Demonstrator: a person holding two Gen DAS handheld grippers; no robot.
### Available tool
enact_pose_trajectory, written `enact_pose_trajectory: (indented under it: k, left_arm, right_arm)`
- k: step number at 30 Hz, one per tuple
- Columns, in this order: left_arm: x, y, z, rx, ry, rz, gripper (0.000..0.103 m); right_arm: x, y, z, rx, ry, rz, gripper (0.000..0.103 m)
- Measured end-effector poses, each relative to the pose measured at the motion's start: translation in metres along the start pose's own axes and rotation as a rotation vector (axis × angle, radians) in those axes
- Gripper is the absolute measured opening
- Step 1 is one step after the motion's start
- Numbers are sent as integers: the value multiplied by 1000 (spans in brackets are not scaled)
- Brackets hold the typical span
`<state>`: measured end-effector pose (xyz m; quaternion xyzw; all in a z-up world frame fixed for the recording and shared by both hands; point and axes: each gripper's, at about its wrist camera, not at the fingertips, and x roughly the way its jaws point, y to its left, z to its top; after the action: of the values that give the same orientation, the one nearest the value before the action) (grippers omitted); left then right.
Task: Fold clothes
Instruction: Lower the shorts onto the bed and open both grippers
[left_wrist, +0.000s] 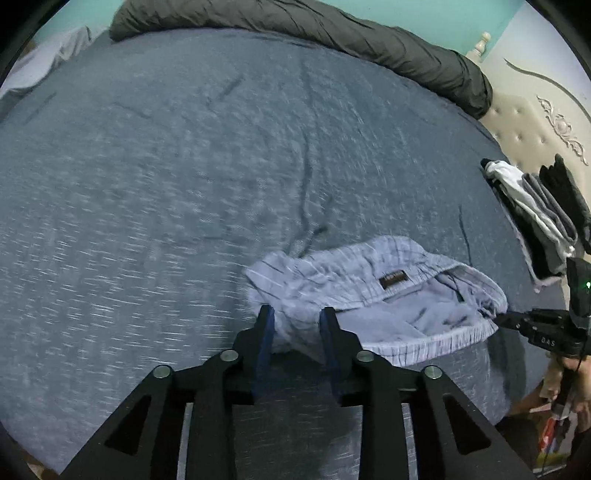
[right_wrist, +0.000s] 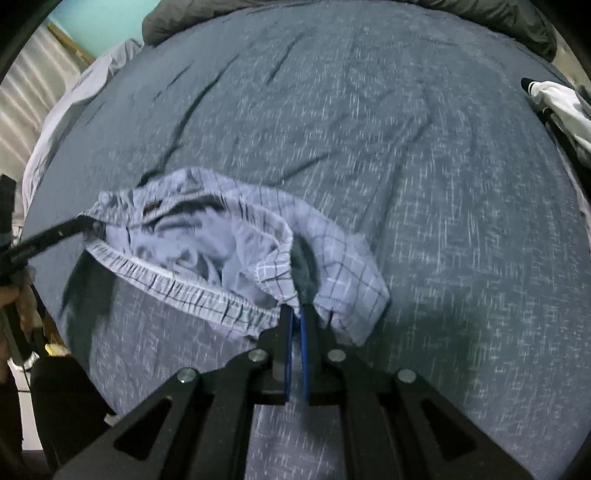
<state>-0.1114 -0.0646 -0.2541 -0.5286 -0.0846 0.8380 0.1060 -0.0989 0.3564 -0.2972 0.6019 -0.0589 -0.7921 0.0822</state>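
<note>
Light blue checked shorts (left_wrist: 373, 291) with an elastic waistband lie bunched on the blue-grey bed (left_wrist: 184, 166). My left gripper (left_wrist: 297, 314) has its fingers apart, with the left end of the shorts between them; the fabric fills only part of the gap. In the left wrist view my right gripper (left_wrist: 498, 318) grips the waistband's right end. In the right wrist view my right gripper (right_wrist: 296, 310) is shut on the shorts (right_wrist: 221, 243) at the waistband seam. The left gripper (right_wrist: 86, 222) shows at the far end of the waistband, tips hidden in cloth.
A dark grey duvet (left_wrist: 332, 33) is rolled along the far side of the bed. A stack of folded clothes (left_wrist: 535, 210) in white, grey and black sits at the right edge, also in the right wrist view (right_wrist: 561, 107). A cream tufted headboard (left_wrist: 524, 122) stands behind it.
</note>
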Motion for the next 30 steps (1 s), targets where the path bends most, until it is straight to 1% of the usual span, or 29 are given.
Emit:
enact_pose_trajectory:
  k: [2, 4, 5, 7, 8, 11, 17, 18, 20, 22, 23, 24, 25, 26, 27, 28, 30]
  left_arm:
    - [-5, 0, 1, 14, -11, 17, 36]
    - [-6, -1, 1, 35, -7, 20, 36]
    - [-5, -1, 1, 46, -1, 18, 36]
    - [3, -5, -1, 64, 9, 21, 36]
    - [6, -7, -2, 73, 15, 22, 36]
    - [16, -10, -4, 91, 26, 38, 36]
    - [28, -11, -3, 131, 37, 72, 36]
    - [29, -11, -3, 136, 38, 73, 34]
    - [31, -11, -1, 146, 40, 71, 25]
    - [31, -12, -1, 157, 35, 69, 10]
    - [30, -12, -1, 164, 30, 69, 10]
    - [29, -13, -1, 170, 25, 68, 7]
    - [27, -13, -1, 171, 18, 66, 5]
    - [24, -13, -1, 171, 11, 64, 4]
    - [22, -12, -1, 170, 3, 61, 4]
    - [19, -12, -1, 169, -4, 59, 4]
    - [13, -10, -1, 165, -19, 53, 3]
  right_arm:
    - [-3, -4, -4, 14, 1, -6, 16]
    - [-13, -7, -5, 29, -30, 6, 21]
    - [-19, -9, -5, 37, -48, 11, 26]
    - [-30, -11, -3, 59, -87, 26, 32]
    - [-35, -11, -1, 67, -104, 37, 32]
    - [-37, -6, 4, 45, -112, 35, 32]
    - [-16, -3, 11, 23, -70, 6, 32]
    - [-13, -3, 12, 11, -64, -7, 32]
    - [-9, -3, 14, -2, -62, -21, 32]
    - [-6, -4, 15, -6, -65, -17, 32]
    - [-7, -6, 15, -2, -69, -2, 31]
    - [-7, -8, 15, 2, -74, 13, 28]
    - [-6, -7, 15, -6, -74, 18, 19]
    - [-6, -5, 14, -18, -73, 21, 15]
    - [-8, -4, 13, -30, -79, 16, 13]
    - [-10, -3, 12, -43, -87, 8, 7]
    - [-16, -1, 11, -54, -106, -6, 4]
